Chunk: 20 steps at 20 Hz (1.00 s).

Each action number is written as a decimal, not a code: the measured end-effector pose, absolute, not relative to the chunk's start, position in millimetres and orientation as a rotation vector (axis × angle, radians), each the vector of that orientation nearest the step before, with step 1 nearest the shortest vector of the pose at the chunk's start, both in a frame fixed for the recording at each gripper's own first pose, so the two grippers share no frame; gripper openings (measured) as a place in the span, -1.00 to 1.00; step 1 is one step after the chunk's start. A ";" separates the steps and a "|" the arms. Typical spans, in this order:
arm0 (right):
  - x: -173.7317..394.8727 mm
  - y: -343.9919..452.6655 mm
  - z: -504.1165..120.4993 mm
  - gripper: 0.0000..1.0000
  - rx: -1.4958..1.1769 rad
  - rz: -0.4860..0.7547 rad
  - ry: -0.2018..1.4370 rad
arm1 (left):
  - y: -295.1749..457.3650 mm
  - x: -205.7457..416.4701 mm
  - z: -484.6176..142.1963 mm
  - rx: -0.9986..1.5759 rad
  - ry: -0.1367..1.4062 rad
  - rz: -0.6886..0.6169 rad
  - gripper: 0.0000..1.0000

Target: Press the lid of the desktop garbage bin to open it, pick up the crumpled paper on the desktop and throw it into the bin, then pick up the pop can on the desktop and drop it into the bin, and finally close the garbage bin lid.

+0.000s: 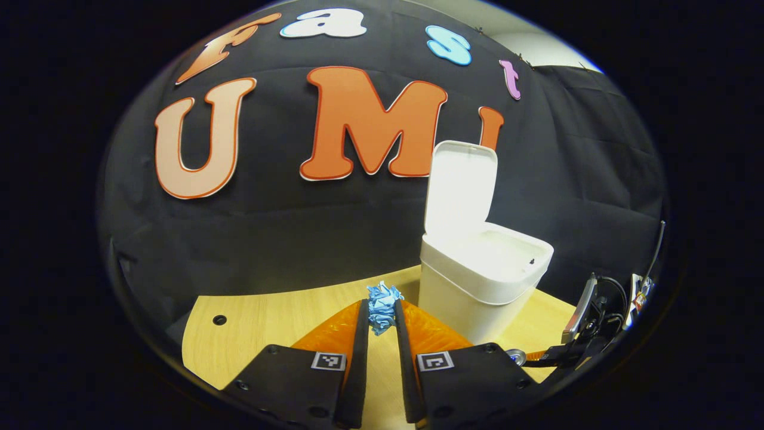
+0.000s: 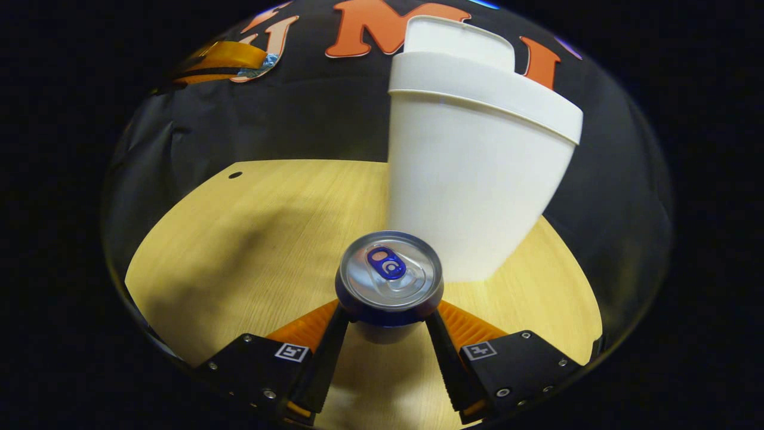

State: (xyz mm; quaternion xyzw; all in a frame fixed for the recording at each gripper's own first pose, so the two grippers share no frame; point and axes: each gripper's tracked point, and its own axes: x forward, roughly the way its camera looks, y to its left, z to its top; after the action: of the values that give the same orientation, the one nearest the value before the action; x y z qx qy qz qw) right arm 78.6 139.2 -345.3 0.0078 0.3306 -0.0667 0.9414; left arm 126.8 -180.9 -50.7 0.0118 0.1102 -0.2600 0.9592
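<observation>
The lid [image 1: 461, 185] is up on the garbage bin [image 1: 477, 286], and the crumpled paper [image 1: 382, 306] is pinched between the left gripper [image 1: 382, 313] fingers, raised above the desktop [image 1: 262, 322] just left of the bin. Meanwhile the pop can [image 2: 389, 280] is clasped by the right gripper [image 2: 388, 319] in front of the bin. Next, the paper must be carried over the open mouth and released.

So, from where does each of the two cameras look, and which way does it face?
Left gripper view: rides on the left gripper, raised over the desktop, facing the open garbage bin; its own fingers pinch the crumpled paper.
Right gripper view: rides on the right gripper, low, facing the bin; its own fingers flank the upright pop can.
Shared: bin, desktop; the left gripper shows far off in the right view.
</observation>
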 end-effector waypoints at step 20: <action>39.1 88.5 -342.5 0.48 0.106 -0.311 0.661 | -332.5 131.8 -1.6 0.045 0.157 -0.724 -0.41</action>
State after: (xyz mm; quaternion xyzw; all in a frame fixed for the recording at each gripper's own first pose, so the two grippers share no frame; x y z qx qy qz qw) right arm 39.1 88.5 -342.5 0.0517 0.3230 -0.1521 0.9327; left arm 131.8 -332.5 -1.6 0.0218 0.0765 -0.3536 0.9320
